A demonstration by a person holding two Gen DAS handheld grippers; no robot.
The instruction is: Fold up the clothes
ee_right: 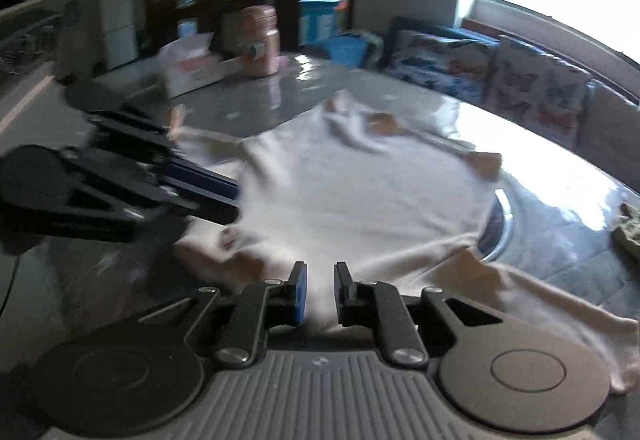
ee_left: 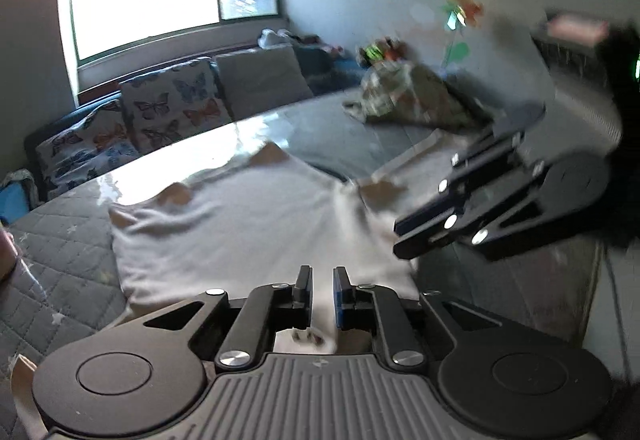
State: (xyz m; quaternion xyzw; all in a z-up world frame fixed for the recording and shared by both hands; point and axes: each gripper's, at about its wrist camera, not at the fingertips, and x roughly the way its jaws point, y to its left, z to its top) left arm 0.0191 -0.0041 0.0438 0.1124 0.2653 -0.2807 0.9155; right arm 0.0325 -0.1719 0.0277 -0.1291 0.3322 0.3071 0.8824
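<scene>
Lying spread across the glossy grey surface [ee_right: 304, 79]: one pale cream cloth garment [ee_left: 248, 224], its near edge gathered at both grippers.

Left gripper [ee_left: 322, 286]: fingers narrow, cloth pinched between them.
Right gripper [ee_right: 320, 286]: fingers narrow, cloth pinched likewise.

Risk, judged: both holds catch only the cloth's edge, so an uneven lift could pull it free or drag the garment askew; the slick surface would let it slide.

Nearby: camouflage-patterned cloth heap [ee_left: 404, 91], orange plastic jar [ee_right: 260, 39], white carton [ee_right: 192, 67].

Writing: none legible; blur hides the labels.

No legible txt, labels or nos. anywhere; pics too blurred.
</scene>
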